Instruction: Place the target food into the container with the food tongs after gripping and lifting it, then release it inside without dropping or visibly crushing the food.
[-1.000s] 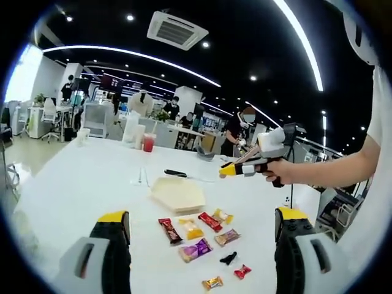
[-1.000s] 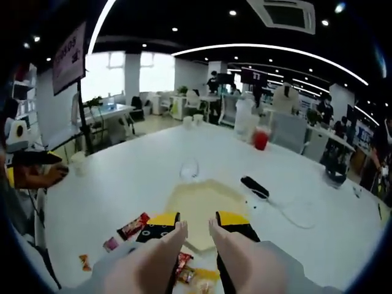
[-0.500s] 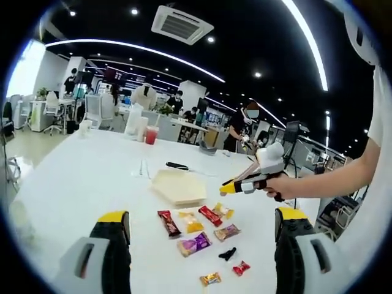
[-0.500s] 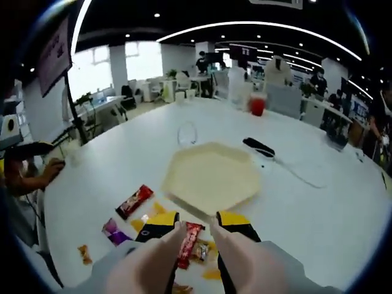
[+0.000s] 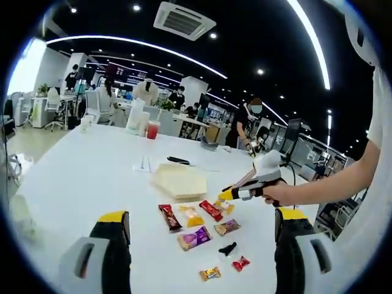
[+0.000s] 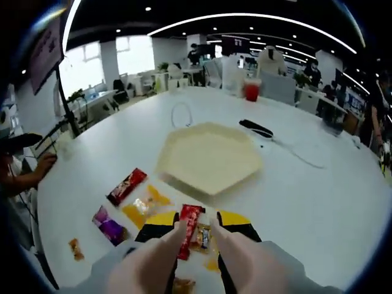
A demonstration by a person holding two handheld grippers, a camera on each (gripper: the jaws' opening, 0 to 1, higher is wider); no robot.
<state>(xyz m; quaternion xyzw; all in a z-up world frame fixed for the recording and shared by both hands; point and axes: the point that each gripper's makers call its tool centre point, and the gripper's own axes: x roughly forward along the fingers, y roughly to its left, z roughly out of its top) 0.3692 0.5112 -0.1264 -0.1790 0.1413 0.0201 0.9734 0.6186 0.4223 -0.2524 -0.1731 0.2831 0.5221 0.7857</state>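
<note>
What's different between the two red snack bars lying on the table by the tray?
The dark red bar lies off to one side in the open, while the bright red bar sits right between the right gripper tips. The dark red bar carries pale printing; the bright red bar looks plainer and glossier. Both are long, sealed wrappers lying flat on the white table outside the hexagonal tray.

Your left gripper [image 5: 199, 260] is hanging above the near edge of the white surface [image 5: 79, 177], its fingers [image 5: 113, 245] standing wide apart. Between them, wrapped sweets are lying scattered: a purple packet [image 5: 194, 237], a dark red bar [image 5: 168, 217], a small red candy [image 5: 240, 264]. Farther off, the pale hexagonal tray [image 5: 179, 181] is sitting. Your right gripper [image 5: 225, 195] is reaching in from the right, its tips just over the red wrapper [image 5: 210, 209].
</note>
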